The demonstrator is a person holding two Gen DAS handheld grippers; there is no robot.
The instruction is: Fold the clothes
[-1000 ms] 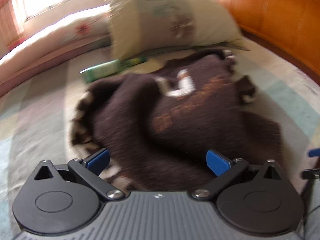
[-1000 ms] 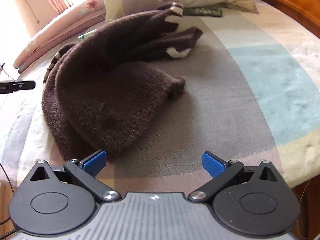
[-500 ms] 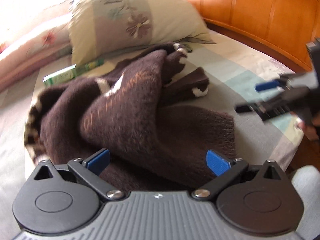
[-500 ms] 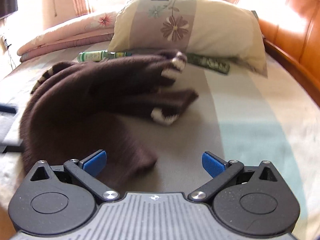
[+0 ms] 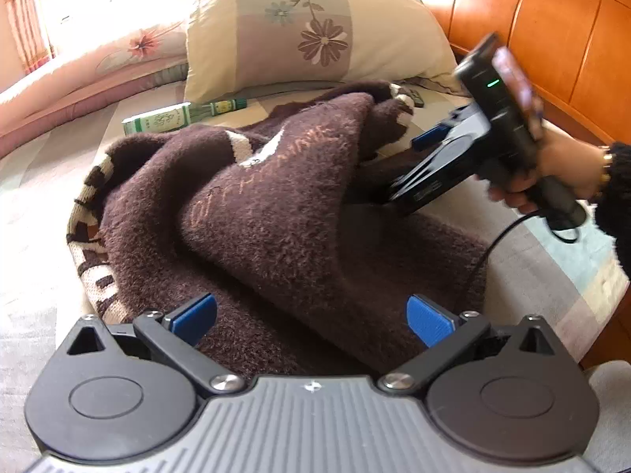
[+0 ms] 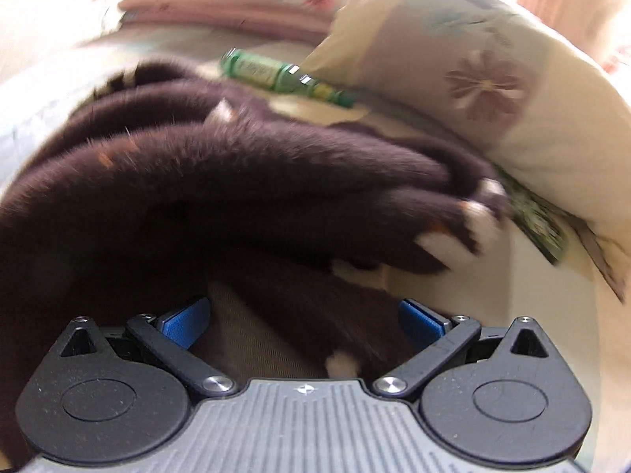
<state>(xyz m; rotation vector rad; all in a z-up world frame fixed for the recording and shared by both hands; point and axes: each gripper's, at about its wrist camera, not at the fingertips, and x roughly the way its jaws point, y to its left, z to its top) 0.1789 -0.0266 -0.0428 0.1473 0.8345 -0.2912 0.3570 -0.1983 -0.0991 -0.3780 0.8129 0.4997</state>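
Observation:
A dark brown fuzzy sweater [image 5: 276, 213] with white cuffs and a patterned hem lies crumpled on the bed, its middle bunched into a ridge. My left gripper [image 5: 311, 315] hovers open over the sweater's near edge and holds nothing. A hand holds my right gripper [image 5: 398, 159] at the sweater's far right side, with its fingers pushed in among the sleeve folds. In the right wrist view the right gripper [image 6: 303, 321] is open, with a brown sleeve and its white cuff [image 6: 341, 362] lying between the fingers. The sweater [image 6: 236, 181] fills that view.
A floral pillow [image 5: 315, 39] leans at the head of the bed, with a green box [image 5: 157, 120] beside it. A wooden headboard [image 5: 552, 31] runs along the right. A folded pink quilt [image 5: 98, 71] lies at back left. The gripper's cable [image 5: 497, 240] trails over the striped bedsheet.
My right gripper has moved in from the bed's edge to the sweater's sleeves. The left gripper has swung right and closer. Both stay open.

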